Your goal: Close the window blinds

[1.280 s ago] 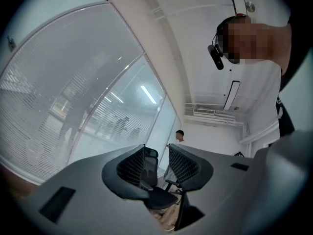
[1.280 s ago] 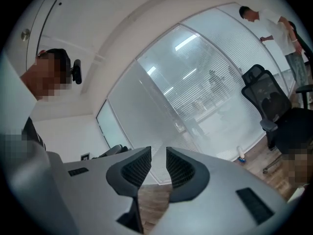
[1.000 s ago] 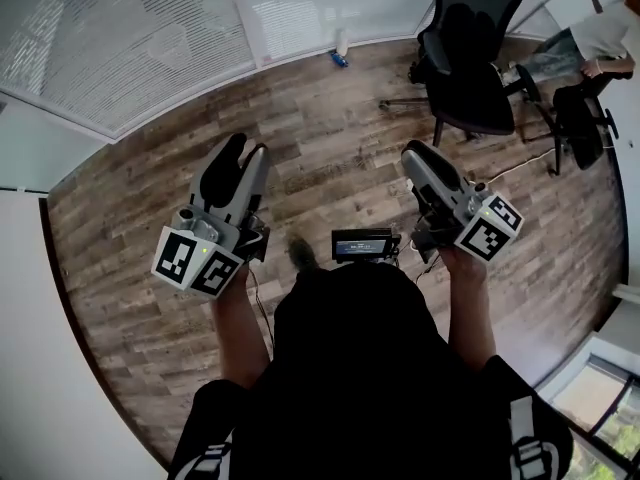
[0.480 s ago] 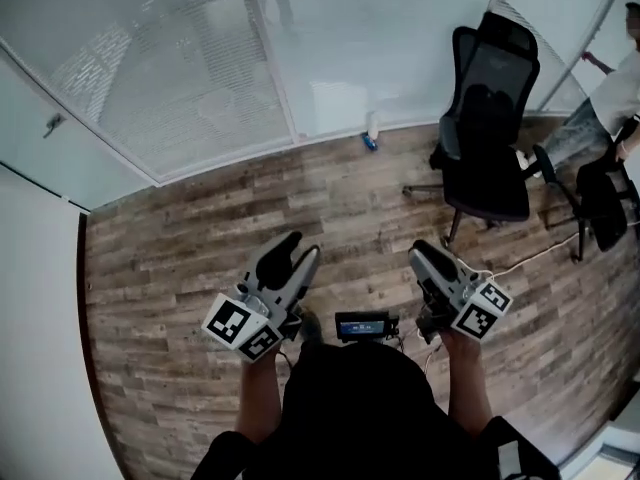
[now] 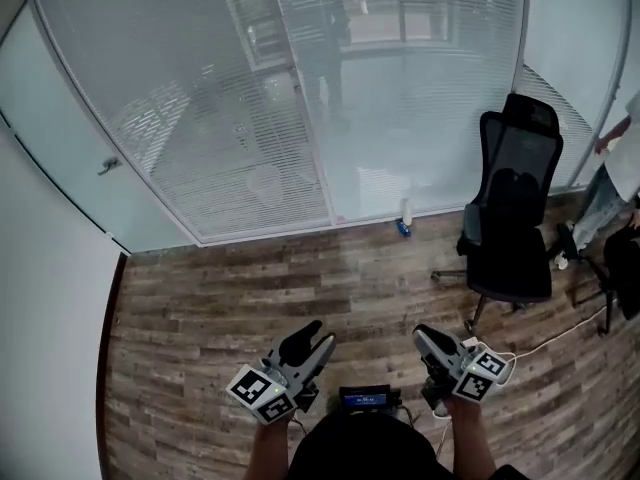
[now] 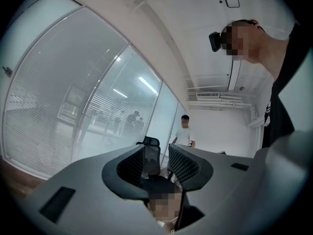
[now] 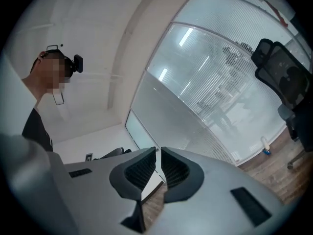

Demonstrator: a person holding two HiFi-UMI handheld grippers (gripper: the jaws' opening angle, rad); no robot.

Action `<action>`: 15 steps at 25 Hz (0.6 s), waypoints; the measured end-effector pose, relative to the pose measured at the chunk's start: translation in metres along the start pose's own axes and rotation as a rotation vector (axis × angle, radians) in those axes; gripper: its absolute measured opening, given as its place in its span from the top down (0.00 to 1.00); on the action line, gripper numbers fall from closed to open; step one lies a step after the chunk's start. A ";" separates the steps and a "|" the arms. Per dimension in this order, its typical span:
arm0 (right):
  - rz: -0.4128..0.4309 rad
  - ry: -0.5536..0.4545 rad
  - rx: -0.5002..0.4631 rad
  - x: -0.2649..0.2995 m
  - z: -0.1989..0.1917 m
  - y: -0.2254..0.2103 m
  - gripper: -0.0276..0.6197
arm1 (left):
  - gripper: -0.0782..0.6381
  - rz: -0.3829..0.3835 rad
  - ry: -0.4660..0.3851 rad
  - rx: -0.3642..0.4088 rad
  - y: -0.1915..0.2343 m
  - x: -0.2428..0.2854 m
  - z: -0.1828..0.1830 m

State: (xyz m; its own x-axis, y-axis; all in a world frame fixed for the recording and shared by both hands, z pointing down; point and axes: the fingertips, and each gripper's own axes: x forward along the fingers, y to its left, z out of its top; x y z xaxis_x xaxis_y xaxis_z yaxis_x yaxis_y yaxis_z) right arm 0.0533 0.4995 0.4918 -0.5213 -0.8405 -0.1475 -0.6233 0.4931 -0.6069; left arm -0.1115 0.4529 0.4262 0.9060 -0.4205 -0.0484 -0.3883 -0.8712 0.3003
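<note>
**Item: window blinds** [image 5: 400, 88]. The slats hang full length behind the glass, beyond and left of the office chair [image 5: 515, 218]. They are partly see-through, so I cannot settle whether they are tilted shut. I make out no wand or cord.

**Item: my left tool** [image 5: 315, 336]. Jaws apart, nothing between them. It is left of the chair, nearer me, well apart from the blinds.

**Item: my right tool** [image 5: 424, 334]. Jaws all but together, empty. It is also left of the chair and nearer me.

**Judgement:** this fits walking up to the blinds, or standing back with them done. Any slat-turning wants me close, the control found first, the chair skirted, and one tool pinching lightly.
</note>
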 end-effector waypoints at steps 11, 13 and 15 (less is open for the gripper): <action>0.002 -0.005 -0.058 0.037 0.007 0.037 0.89 | 0.66 -0.079 -0.088 -0.049 0.025 -0.006 0.032; 0.005 -0.013 -0.068 0.039 0.007 0.037 0.89 | 0.66 -0.087 -0.101 -0.041 0.028 -0.008 0.038; 0.027 -0.021 -0.106 0.051 0.020 0.037 0.89 | 0.66 -0.093 -0.139 -0.006 0.033 -0.005 0.054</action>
State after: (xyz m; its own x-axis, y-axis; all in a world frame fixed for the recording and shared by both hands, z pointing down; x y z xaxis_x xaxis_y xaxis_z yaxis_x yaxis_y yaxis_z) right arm 0.0152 0.4706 0.4458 -0.5271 -0.8307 -0.1790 -0.6681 0.5353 -0.5168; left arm -0.1375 0.4125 0.3852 0.9059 -0.3691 -0.2076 -0.3022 -0.9068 0.2940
